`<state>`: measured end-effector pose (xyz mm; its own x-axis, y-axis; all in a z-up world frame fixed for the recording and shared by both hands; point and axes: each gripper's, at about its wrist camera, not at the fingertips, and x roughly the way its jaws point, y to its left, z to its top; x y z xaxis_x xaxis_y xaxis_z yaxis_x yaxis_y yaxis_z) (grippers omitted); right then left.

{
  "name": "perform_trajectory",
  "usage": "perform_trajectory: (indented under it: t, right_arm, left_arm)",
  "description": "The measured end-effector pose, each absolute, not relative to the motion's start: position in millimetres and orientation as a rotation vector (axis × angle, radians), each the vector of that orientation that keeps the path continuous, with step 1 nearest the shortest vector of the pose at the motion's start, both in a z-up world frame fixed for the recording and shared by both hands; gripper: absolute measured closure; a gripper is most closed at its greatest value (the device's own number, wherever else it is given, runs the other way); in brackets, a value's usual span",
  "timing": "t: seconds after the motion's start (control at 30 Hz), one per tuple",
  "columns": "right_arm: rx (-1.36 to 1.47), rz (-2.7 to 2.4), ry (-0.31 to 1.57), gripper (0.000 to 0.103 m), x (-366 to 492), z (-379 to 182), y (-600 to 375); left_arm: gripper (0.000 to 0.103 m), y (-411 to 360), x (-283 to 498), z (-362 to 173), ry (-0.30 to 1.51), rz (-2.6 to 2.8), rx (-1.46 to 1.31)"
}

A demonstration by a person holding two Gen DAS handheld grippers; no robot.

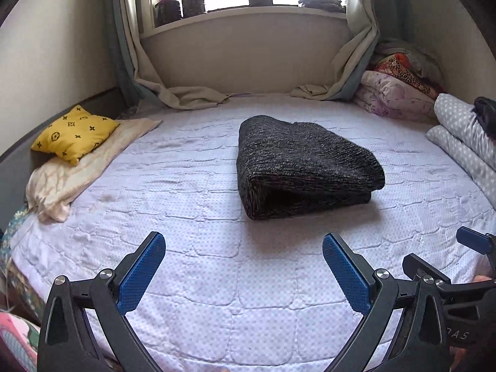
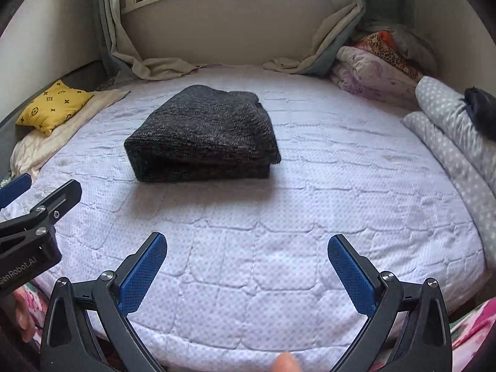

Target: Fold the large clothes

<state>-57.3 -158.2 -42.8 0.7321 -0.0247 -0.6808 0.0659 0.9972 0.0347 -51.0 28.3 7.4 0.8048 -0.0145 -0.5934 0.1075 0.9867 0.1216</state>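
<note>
Sweater (image 1: pixel 305 166) lies folded on bed (image 1: pixel 217 279); L gripper (image 1: pixel 243 268) & R gripper (image 2: pixel 247 269) fingers wide, holding nothing.

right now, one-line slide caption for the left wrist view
Open left gripper faces a folded dark knit garment on the quilted bed.

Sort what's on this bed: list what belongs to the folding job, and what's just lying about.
Job:
- dark knit garment, already folded, mid-bed
- left tongs, open, empty
- right tongs, open, empty

Lying about:
- yellow cushion
- cream blanket
- floral quilt
- dotted bedding roll
- jars on the sill
</note>
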Motion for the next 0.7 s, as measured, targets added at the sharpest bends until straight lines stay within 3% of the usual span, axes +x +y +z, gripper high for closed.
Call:
perform_trajectory:
  t: [0.7]
  right_arm:
    - [0.055, -0.041, 0.771, 0.000, -56, -48, -156]
  left_arm:
    - [0.000, 23, -52, -17, 0.696, -0.039, 0.213]
